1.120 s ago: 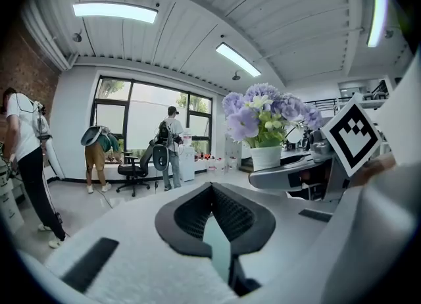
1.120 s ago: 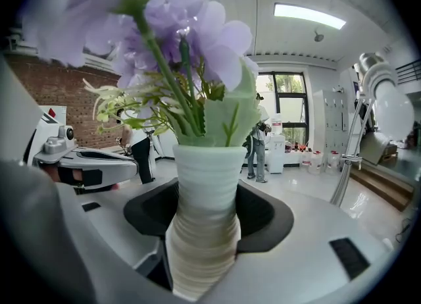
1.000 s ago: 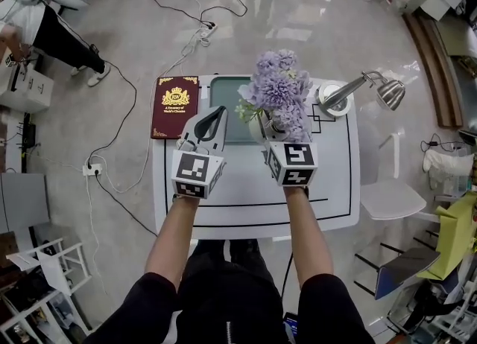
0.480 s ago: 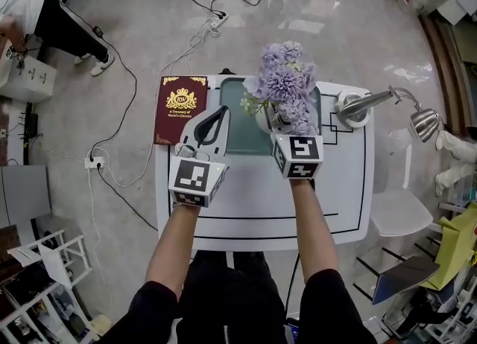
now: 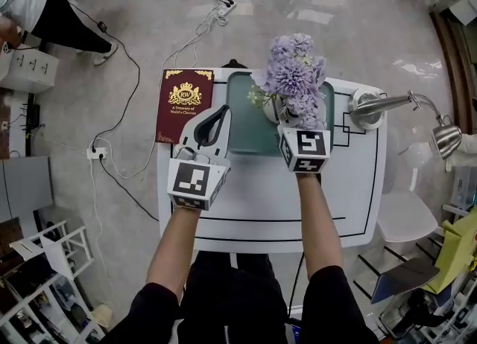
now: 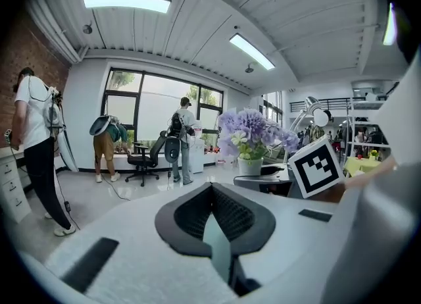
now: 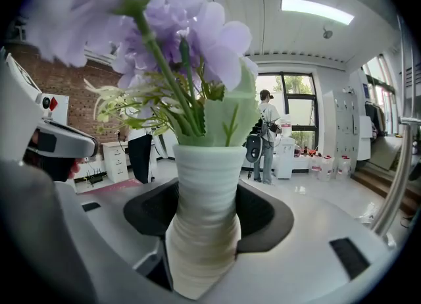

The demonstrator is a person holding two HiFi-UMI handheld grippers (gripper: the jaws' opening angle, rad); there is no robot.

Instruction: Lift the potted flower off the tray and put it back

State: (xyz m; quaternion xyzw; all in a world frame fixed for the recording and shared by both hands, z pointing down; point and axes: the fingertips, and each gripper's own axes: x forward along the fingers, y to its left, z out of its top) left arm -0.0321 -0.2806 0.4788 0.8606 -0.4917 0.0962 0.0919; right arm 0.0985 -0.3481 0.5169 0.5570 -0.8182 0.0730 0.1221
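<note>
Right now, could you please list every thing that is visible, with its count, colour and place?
table: one, white with black lines, under both grippers
tray: one, grey-green, far middle of the table
book: one, dark red with gold crest, table's far left corner
lamp: one, silver, table's far right corner
potted flower: one, purple blooms in white ribbed pot, at the tray's right side
chair: one, white, right of the table
left gripper: one, white, shut and empty, near the book
right gripper: one, white, shut on the potted flower

Upright lilac potted flower (image 5: 294, 82) over tray (image 5: 242, 120)
</note>
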